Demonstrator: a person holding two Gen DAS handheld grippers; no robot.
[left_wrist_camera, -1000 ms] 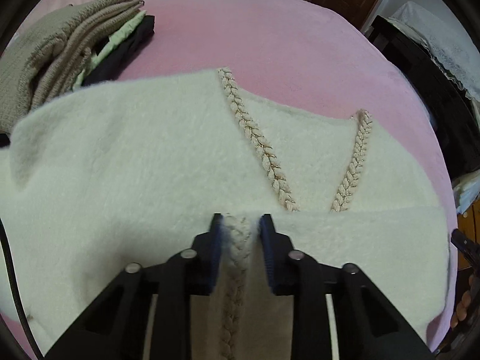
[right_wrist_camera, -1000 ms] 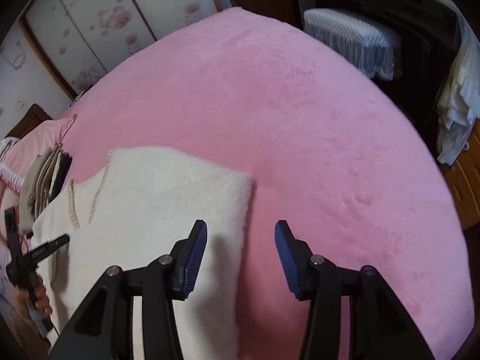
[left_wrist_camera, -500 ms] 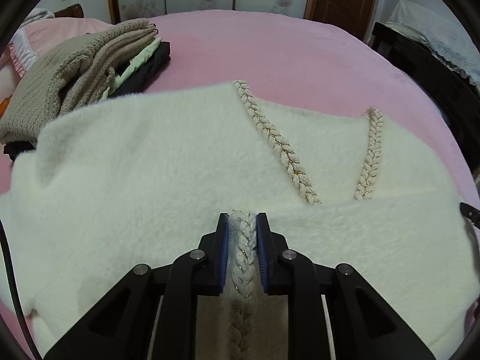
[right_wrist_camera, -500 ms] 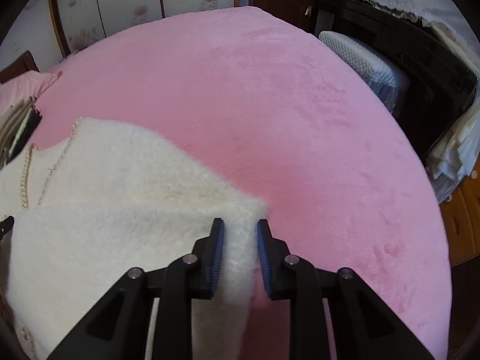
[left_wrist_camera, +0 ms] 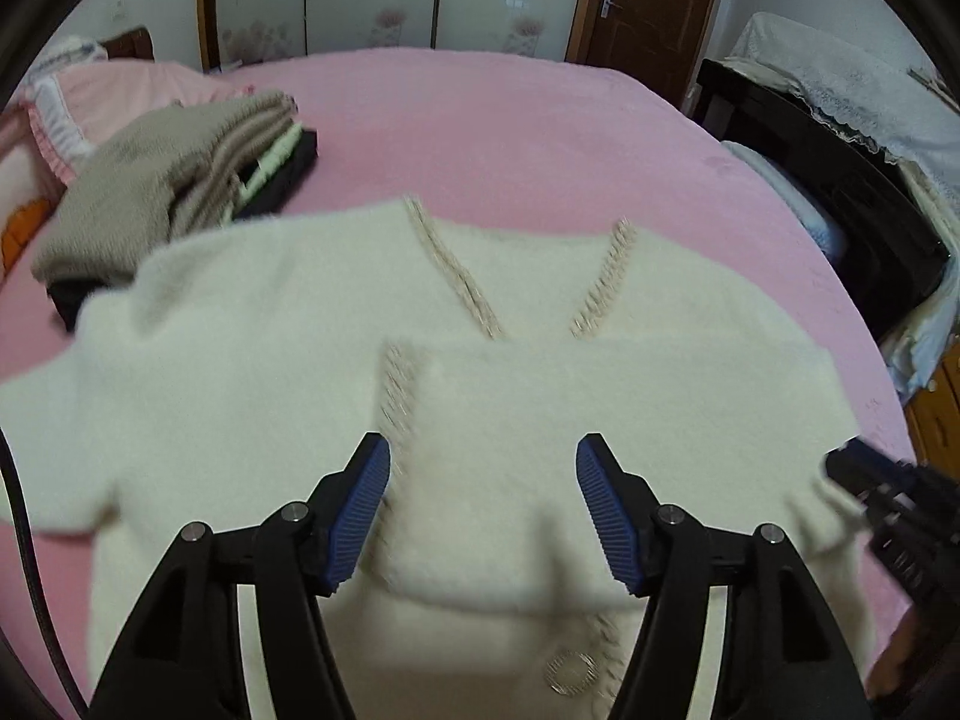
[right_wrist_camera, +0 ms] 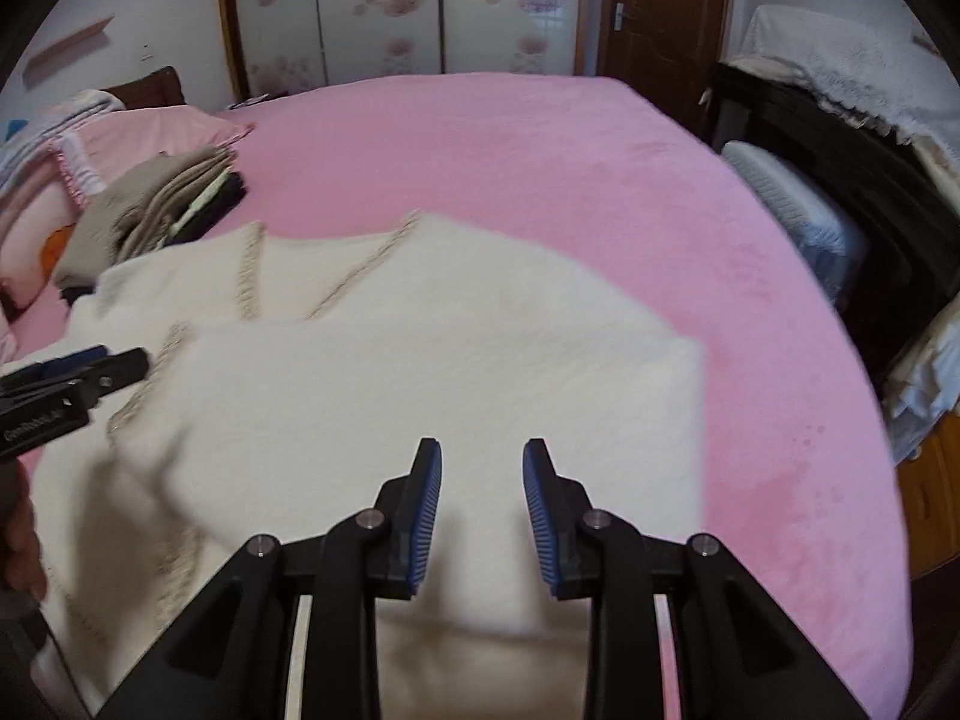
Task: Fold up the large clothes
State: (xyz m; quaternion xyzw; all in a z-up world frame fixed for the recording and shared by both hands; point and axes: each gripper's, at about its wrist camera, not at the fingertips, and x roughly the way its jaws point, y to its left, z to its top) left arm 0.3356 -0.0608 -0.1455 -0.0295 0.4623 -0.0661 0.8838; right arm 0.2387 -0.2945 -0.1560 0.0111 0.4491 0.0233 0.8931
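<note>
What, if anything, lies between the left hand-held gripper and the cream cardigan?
Nothing visible. The left hand-held gripper hangs open directly over the cream cardigan, having just opened, with only air between. The pile of folded clothes lies off to the side.

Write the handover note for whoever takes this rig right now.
Left tool: open, jaws have just been opening, off the braided trim, holding nothing.
Right tool: open, jaws slightly apart, above the cream sweater, nothing gripped.
Sweater lies on the pink bed, its near part folded up over the V-neck.
Folded pile sits at the bed's far left.
Done: first fold laid.
Left: probably further folds, then stacking.
</note>
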